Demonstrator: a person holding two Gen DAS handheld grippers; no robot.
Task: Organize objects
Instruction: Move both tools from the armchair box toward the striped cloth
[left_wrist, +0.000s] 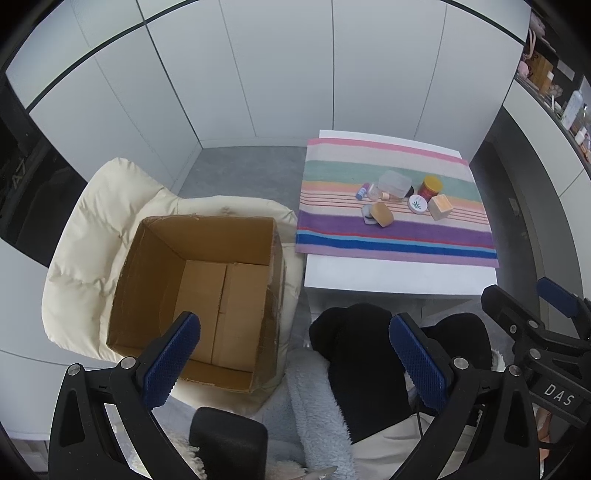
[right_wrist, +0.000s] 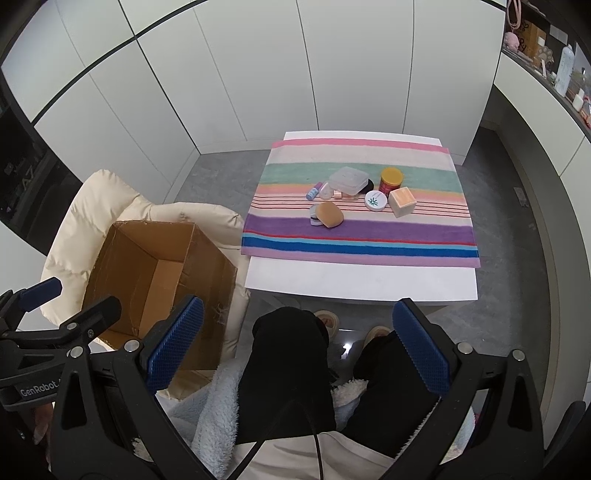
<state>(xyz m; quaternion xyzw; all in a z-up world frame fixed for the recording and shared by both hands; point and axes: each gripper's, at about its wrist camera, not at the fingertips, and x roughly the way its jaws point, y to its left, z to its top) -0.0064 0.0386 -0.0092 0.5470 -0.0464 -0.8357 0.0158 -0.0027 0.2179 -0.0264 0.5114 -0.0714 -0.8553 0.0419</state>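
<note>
Down low we hold the left tongs (left_wrist: 295, 354) and right tongs (right_wrist: 297, 341) wide apart, gripping nothing. Left of the frame sits the cardboard box (left_wrist: 207, 258). Farther, upper right, little jars (right_wrist: 392, 181) crowd the striped towel (right_wrist: 362, 236) on the counter (right_wrist: 362, 284).

A: Any readable text?
B: "DAS" in white on the right gripper (left_wrist: 559, 394) body, seen in the left wrist view. "GenRobot." on the left gripper (right_wrist: 38, 387) body, right wrist view.
A: More?
B: "A7" on the dark panel (left_wrist: 18, 177) at far left. Jar labels too small to read.
</note>
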